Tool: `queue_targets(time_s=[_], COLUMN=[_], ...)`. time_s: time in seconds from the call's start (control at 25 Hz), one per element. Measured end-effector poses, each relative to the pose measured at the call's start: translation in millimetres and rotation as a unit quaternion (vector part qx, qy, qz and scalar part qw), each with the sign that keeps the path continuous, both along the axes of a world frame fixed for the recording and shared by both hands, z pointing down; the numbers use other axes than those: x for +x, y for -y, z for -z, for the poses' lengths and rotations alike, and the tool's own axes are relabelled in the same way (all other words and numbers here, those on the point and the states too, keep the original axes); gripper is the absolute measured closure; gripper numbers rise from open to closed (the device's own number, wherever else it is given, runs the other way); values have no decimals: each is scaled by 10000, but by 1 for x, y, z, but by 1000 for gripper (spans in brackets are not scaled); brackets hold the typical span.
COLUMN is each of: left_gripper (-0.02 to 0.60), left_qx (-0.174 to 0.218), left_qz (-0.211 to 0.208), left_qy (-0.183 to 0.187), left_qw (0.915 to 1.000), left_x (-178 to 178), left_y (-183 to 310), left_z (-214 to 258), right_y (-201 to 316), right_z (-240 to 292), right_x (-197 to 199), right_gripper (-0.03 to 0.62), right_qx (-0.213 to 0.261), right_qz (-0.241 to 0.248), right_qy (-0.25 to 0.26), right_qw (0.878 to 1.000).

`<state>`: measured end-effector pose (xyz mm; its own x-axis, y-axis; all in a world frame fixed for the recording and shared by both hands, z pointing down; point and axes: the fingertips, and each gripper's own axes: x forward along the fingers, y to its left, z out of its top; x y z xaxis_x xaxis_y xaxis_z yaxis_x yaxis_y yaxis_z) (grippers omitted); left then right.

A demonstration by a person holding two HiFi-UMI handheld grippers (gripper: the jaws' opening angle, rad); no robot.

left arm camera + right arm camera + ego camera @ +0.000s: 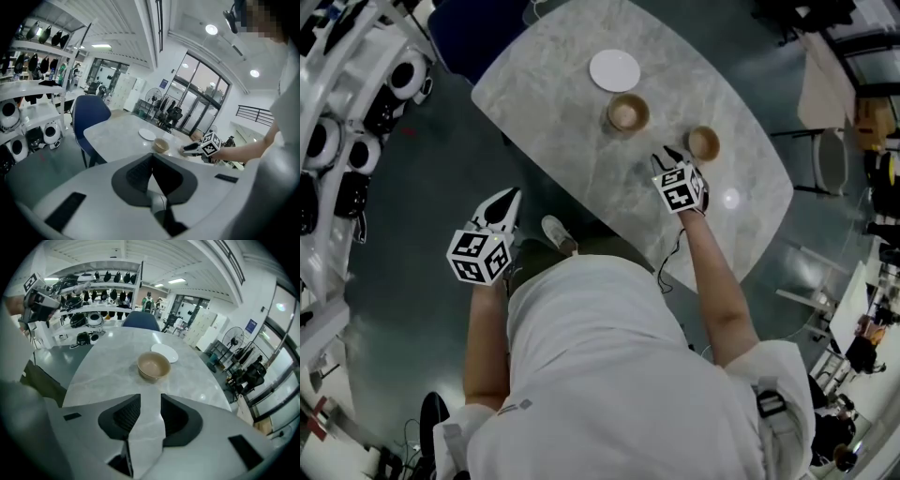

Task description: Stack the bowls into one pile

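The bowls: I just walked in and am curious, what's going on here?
A person holds a gripper in each hand at a table. A large bowl and a small bowl stand apart near a plate, not yet stacked. The right gripper hangs open and empty by the small bowl. The left gripper is shut, off the table.

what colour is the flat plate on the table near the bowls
White. The plate shows best in the head view.
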<state>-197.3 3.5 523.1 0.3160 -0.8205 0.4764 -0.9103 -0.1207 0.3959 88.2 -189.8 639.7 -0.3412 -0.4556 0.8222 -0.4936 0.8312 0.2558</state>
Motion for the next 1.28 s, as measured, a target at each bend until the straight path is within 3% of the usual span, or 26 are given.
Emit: queue_targets(time_s=[0.24,0.44,0.8,1.28], left_gripper=[580,580,580,580], left_qx=[-47,-167,-401,-563], left_qz=[-405,-498,-283,170], left_qy=[95,170,219,408], left_qw=[9991,9985,9986,9974], left_x=[24,49,89,118], left_y=[16,21,25,20], left_z=[0,-1,3,5], right_y=[-9,-10,13,57], right_z=[-3,-15,-33,-56], right_x=[49,85,133,157], right_gripper=[451,451,452,453], right_qx=[75,40,138,227], right_qz=[-444,-640,-505,-69], right_qy=[33,40,-266,-449], right_qw=[9990,9979,9983,9987])
